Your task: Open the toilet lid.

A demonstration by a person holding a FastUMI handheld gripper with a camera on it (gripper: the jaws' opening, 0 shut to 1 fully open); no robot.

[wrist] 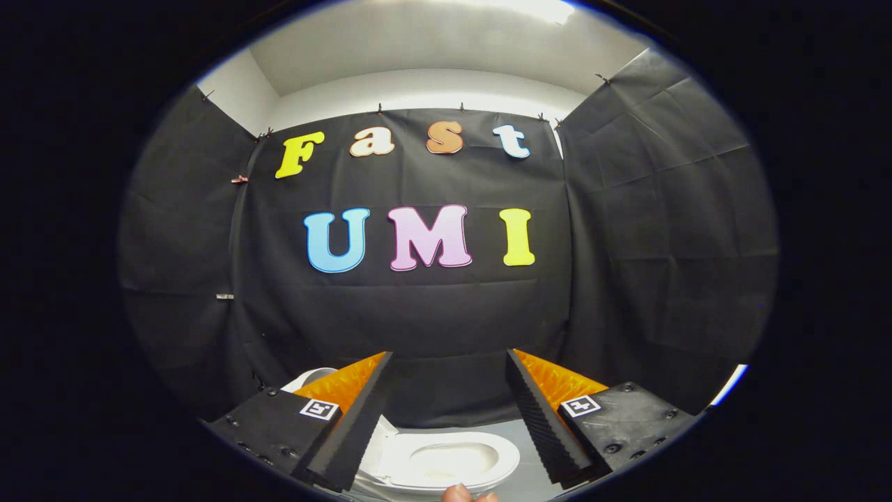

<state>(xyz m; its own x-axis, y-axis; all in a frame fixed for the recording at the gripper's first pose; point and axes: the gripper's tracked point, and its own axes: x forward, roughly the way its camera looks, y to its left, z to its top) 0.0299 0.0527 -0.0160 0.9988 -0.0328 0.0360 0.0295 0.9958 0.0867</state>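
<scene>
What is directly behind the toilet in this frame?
Behind the toilet hangs the black cloth wall, reaching down to the floor. The lid stands raised near one finger, which covers most of it. The open gripper holds nothing. Any tank or hinge is hidden.

A recording booth, not a real bathroom: black cloth walls [627, 230] pinned around a white toilet [446, 460].
</scene>
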